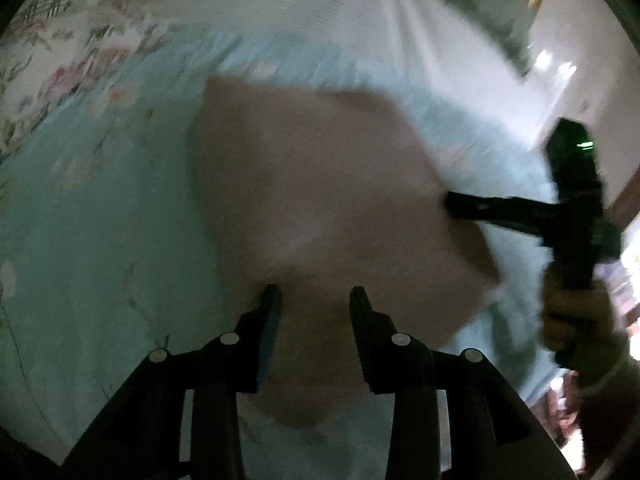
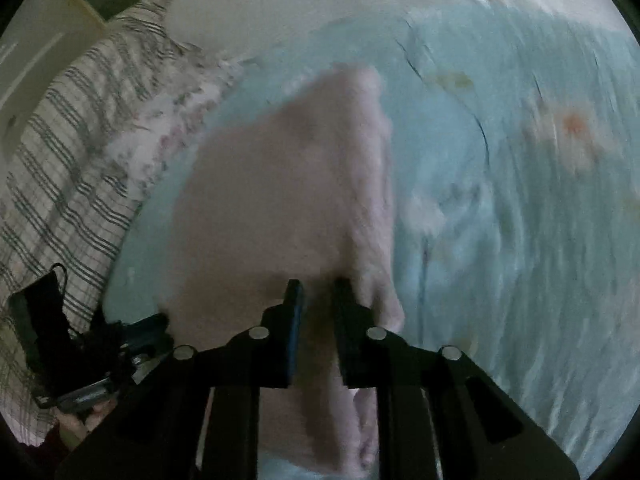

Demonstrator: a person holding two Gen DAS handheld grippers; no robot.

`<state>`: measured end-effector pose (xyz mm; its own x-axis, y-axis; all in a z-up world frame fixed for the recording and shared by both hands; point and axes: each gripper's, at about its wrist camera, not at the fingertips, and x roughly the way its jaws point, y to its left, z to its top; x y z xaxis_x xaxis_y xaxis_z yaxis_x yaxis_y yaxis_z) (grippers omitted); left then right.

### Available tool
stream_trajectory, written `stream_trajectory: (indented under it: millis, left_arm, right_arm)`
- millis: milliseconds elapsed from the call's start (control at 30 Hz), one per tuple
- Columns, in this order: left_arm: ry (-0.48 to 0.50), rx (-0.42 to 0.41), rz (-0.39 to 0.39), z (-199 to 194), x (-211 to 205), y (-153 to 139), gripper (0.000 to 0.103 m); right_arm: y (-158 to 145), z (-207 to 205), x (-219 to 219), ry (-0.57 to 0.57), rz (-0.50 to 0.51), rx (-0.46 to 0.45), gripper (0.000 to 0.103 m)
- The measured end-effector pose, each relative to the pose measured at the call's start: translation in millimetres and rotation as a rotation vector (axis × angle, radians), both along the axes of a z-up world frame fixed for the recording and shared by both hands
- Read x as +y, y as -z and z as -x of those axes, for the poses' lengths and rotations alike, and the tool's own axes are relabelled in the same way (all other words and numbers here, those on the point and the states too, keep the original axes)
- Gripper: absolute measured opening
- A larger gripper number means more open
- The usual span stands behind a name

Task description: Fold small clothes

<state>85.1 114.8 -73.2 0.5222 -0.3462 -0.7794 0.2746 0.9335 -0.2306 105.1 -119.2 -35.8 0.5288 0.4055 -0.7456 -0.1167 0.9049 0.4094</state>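
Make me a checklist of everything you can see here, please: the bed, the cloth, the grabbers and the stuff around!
Surface: bed cover, light blue with flowers, rumpled.
Job's things: pink cloth, lying on the cover, partly folded, blurred.
Clutter: striped fabric beside the cover.
Grippers: left gripper has its jaws apart over the cloth's near edge, pads not pressing it. Right gripper is shut on the cloth's edge; a hand holds its handle.
Cables: nothing seen.
Surroundings: white wall past the bed; everything is dim and smeared.
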Motion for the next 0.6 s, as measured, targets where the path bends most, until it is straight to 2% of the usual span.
stream_trajectory:
  millis: [33, 67, 167, 267, 333, 367, 433, 500, 600]
  left_arm:
    - [-0.002, 0.027, -0.004, -3, 2, 12, 0.036]
    - [-0.003, 0.014, 0.011, -1, 5, 14, 0.036]
    - [-0.004, 0.000, 0.000, 1, 6, 11, 0.036]
    - [-0.008, -0.001, -0.019, 6, 7, 7, 0.036]
    - [-0.001, -0.014, -0.012, 13, 10, 1, 0.038]
    - [0.003, -0.018, -0.010, 18, 11, 0, 0.040]
    - [0.000, -0.013, -0.024, 25, 11, 6, 0.044]
    - [-0.011, 0.014, -0.024, 27, 14, 16, 0.047]
    - [-0.047, 0.023, 0.020, 27, 19, 19, 0.049]
  right_arm:
    - [1, 2, -3, 0.005, -0.016, -0.005, 0.007]
    - [1, 4, -4, 0.011, -0.024, -0.003, 0.007]
    - [-6, 13, 1, 0.011, 0.014, -0.008, 0.008]
    - [-16, 35, 10, -0.022, -0.003, -0.044, 0.010]
    - [-10, 47, 15, -0.031, 0.026, -0.031, 0.011]
    - [1, 51, 17, -0.032, 0.063, 0.004, 0.011]
    - [18, 57, 14, -0.024, 0.050, 0.023, 0.011]
    - [20, 60, 9, -0.003, 0.009, 0.010, 0.011]
    - [17, 59, 13, -0.006, 0.037, 0.013, 0.011]
